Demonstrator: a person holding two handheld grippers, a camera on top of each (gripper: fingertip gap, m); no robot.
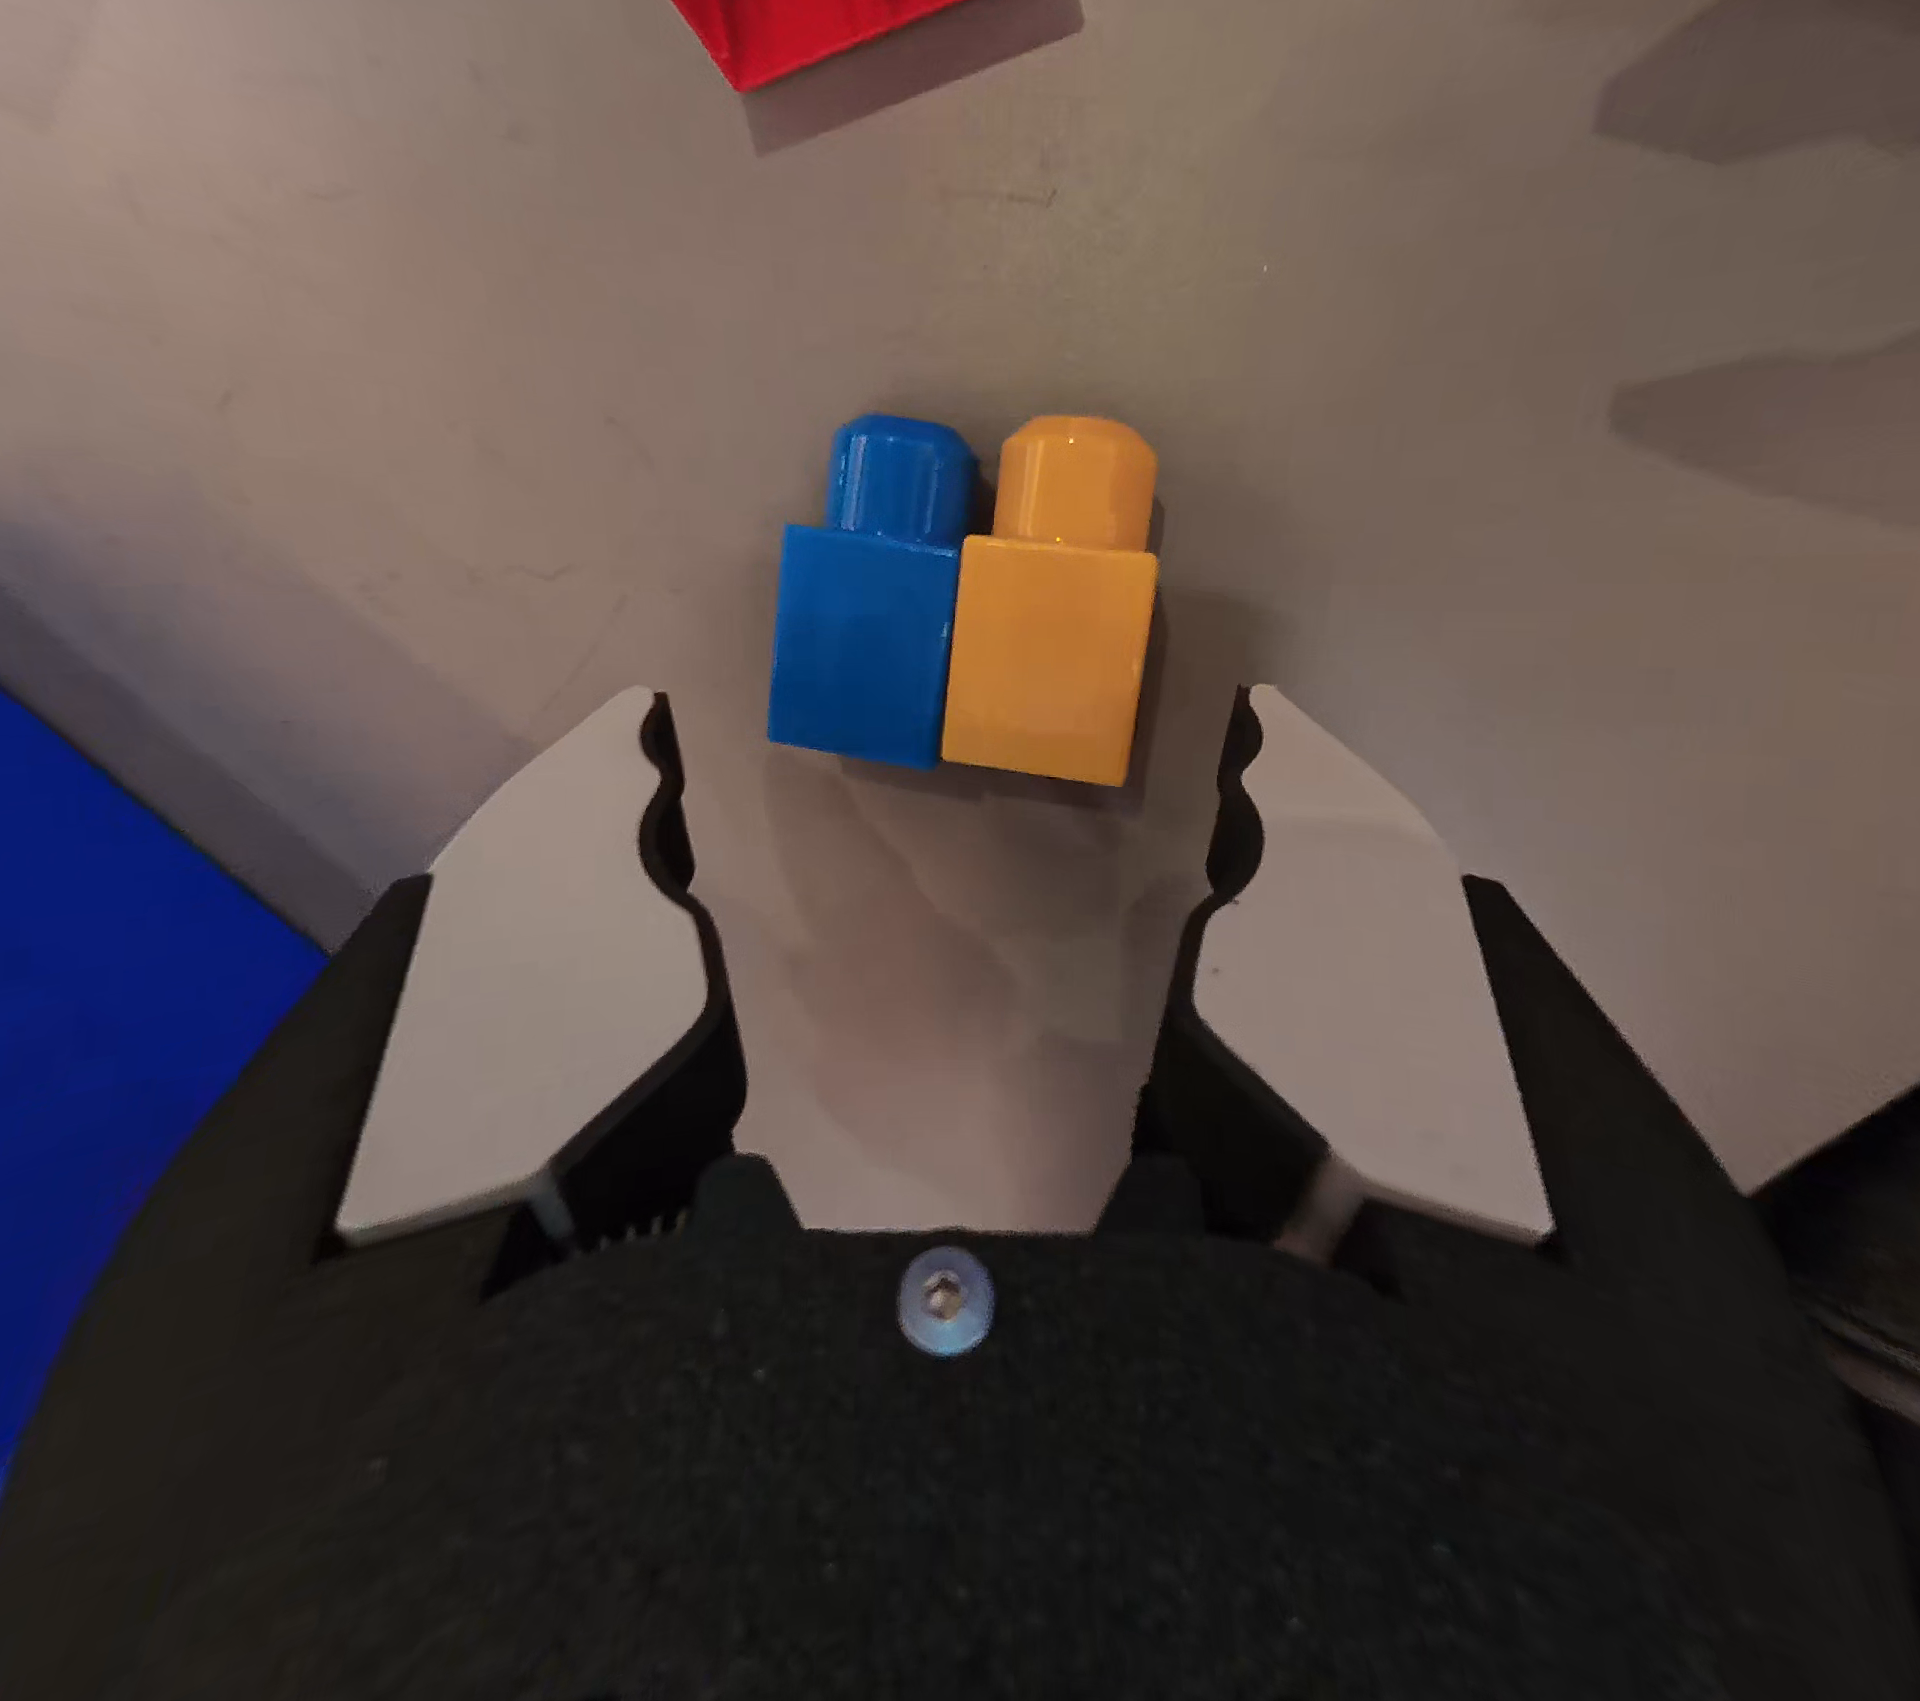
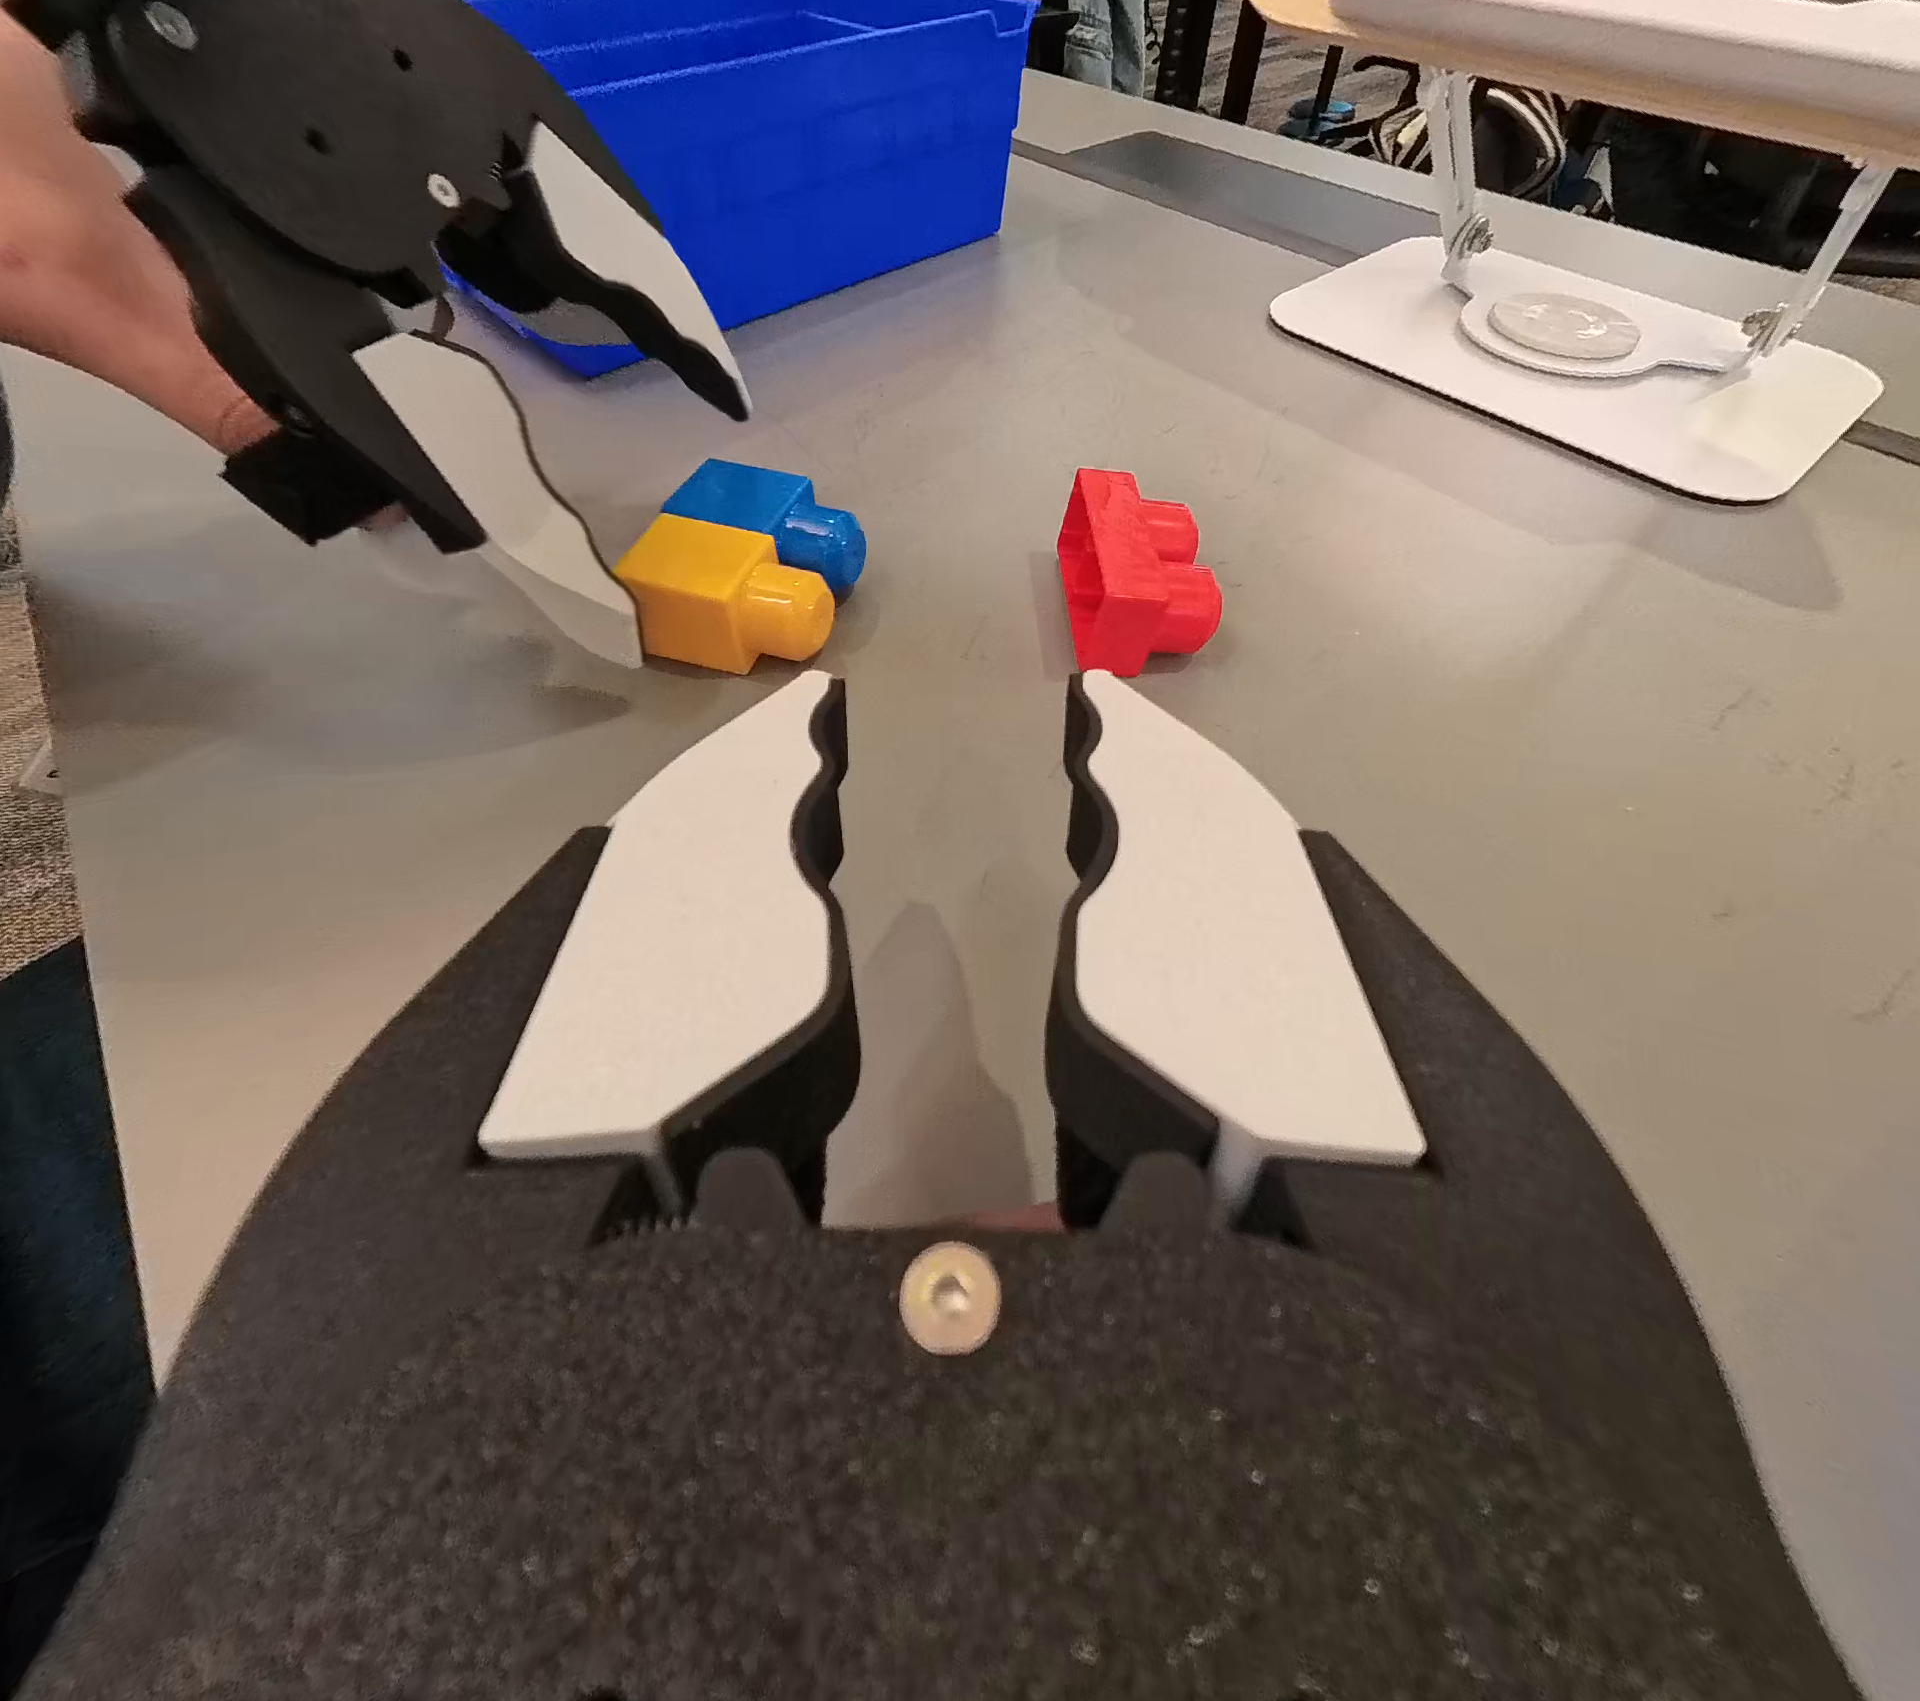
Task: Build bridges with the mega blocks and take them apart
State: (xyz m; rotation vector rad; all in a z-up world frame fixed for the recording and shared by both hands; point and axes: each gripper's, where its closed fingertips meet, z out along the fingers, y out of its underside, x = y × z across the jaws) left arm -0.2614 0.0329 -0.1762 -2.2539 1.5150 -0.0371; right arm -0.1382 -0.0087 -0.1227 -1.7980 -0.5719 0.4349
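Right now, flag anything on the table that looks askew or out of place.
All three blocks lie tipped on their sides, studs pointing sideways: the blue block and yellow block touching side by side, the red two-stud block apart from them. Nothing looks spilled or damaged.

We see a grey table (image 2: 1455, 820), a blue bin (image 2: 790, 124) upper left, a white sheet stand (image 2: 1579, 363) upper right, and patterned carpet at the left edge.
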